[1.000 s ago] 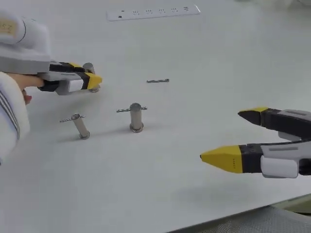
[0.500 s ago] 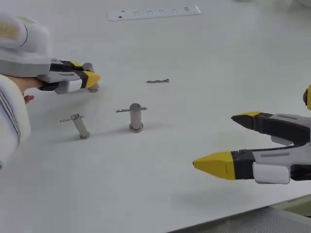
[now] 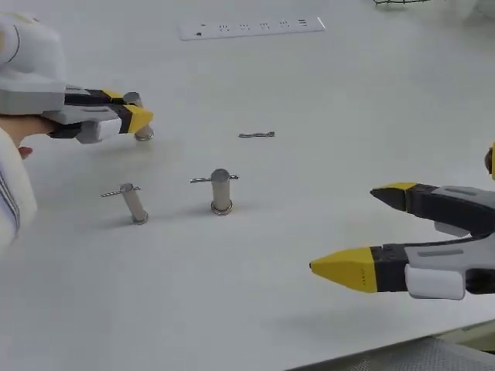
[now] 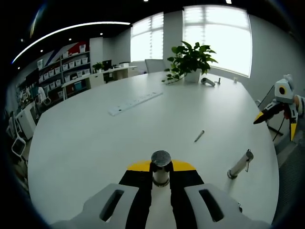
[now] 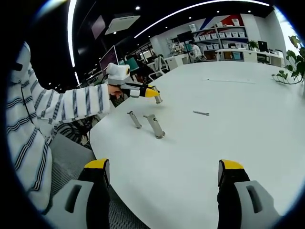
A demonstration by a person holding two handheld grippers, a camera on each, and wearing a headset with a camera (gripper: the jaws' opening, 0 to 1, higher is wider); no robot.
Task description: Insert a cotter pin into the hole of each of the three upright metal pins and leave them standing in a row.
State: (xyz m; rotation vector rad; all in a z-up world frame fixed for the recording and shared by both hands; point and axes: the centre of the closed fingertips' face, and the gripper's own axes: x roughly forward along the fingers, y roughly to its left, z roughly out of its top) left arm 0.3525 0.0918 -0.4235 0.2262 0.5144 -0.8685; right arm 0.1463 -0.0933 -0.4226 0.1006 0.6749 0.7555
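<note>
2 grey steel pins, the middle pin (image 3: 221, 193) upright and the leaning pin (image 3: 134, 203), each carry a cotter pin. The left gripper (image 3: 139, 120) is clamped on the 3rd pin (image 4: 160, 168), beyond the leaning pin. The right gripper (image 3: 344, 229) has its jaws apart. Compared with 1 second ago, the left gripper is slightly farther from them.

A bright open-plan office laid out around one big white counter.

The pale counter (image 4: 86, 157) runs long and rounded toward tall windows (image 4: 217, 38) that flood the far end with daylight. A leafy potted plant (image 4: 188, 59) stands on it near the glass, and a white power strip (image 4: 136, 101) lies flat further in. Down one side are shelves (image 4: 71, 67) lined with boxes, with a white desk (image 4: 116, 71) just in front. Overhead the ceiling is dark, crossed by a curved light strip (image 4: 76, 27), dotted with small spotlights, and fitted with a square vent panel (image 5: 123, 23).
</note>
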